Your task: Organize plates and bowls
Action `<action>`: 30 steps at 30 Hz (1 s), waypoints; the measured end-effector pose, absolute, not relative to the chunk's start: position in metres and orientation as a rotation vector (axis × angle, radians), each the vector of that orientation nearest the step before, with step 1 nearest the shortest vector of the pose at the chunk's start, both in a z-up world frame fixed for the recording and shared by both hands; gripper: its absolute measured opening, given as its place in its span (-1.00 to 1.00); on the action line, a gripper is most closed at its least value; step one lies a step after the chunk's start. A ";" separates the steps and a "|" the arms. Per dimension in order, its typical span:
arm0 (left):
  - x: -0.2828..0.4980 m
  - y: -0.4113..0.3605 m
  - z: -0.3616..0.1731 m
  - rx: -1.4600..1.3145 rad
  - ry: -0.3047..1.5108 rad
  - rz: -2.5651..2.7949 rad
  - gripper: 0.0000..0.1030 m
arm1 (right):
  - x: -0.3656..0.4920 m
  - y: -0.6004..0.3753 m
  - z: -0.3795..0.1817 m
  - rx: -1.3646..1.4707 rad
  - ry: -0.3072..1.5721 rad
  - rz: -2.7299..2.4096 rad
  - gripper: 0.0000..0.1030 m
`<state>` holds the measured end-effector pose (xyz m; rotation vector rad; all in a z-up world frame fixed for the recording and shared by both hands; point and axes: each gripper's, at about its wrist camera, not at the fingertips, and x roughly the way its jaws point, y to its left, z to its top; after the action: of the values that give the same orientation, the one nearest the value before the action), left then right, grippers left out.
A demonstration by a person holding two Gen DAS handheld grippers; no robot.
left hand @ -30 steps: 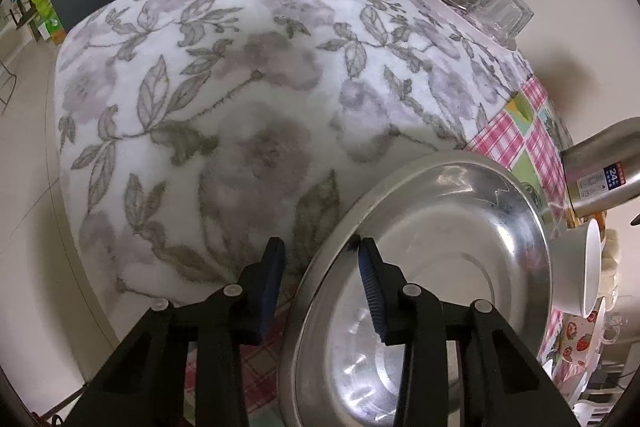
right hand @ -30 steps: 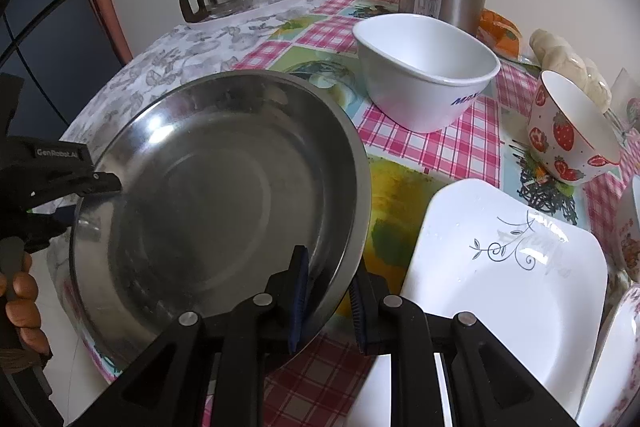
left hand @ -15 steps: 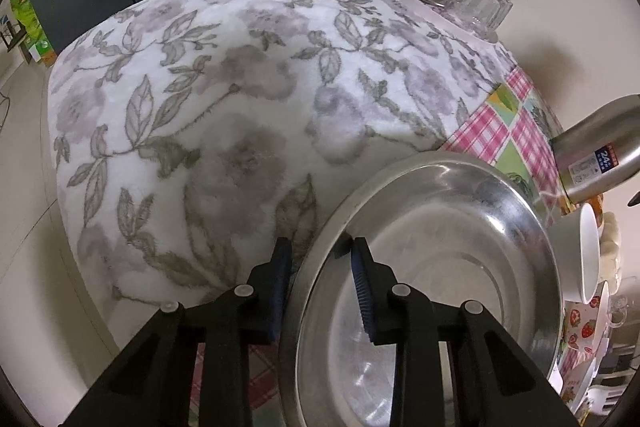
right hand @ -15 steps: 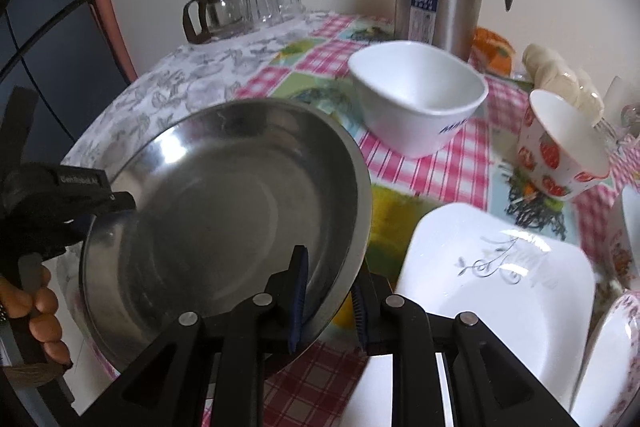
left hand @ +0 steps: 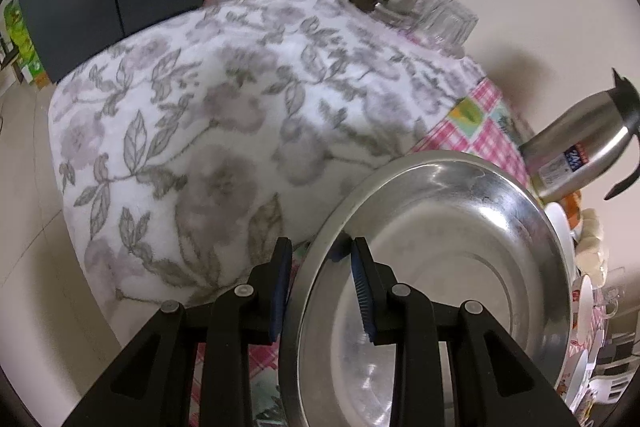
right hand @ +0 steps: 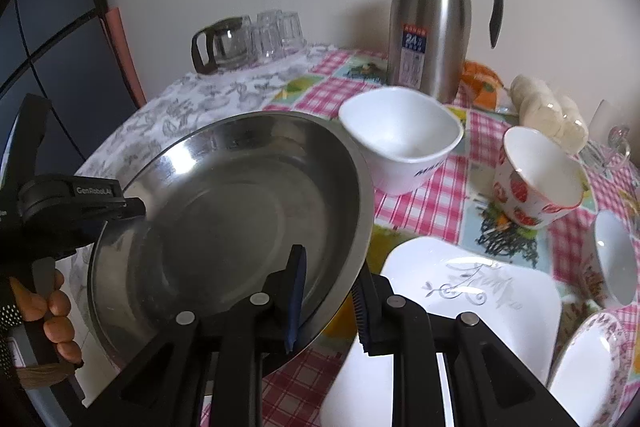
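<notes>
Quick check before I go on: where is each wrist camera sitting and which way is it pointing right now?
Left wrist: on the left gripper, looking along its fingers across the steel basin and floral cloth toward the wall; only its own fingers show.
Right wrist: on the right gripper, facing the white bowl, thermos and square plate; the person's left hand shows.
Shared: basin, thermos, glasses.
</notes>
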<state>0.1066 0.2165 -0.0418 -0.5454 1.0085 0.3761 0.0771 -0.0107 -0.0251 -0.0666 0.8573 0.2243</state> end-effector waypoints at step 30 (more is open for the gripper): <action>0.094 0.057 0.008 -0.288 0.971 0.086 -0.39 | 0.037 -0.140 0.022 -0.031 0.822 0.033 -0.48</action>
<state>0.0941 0.0566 0.0076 -0.2876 0.9710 0.0861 0.0366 -0.1398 0.0217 -0.0306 0.8224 0.0335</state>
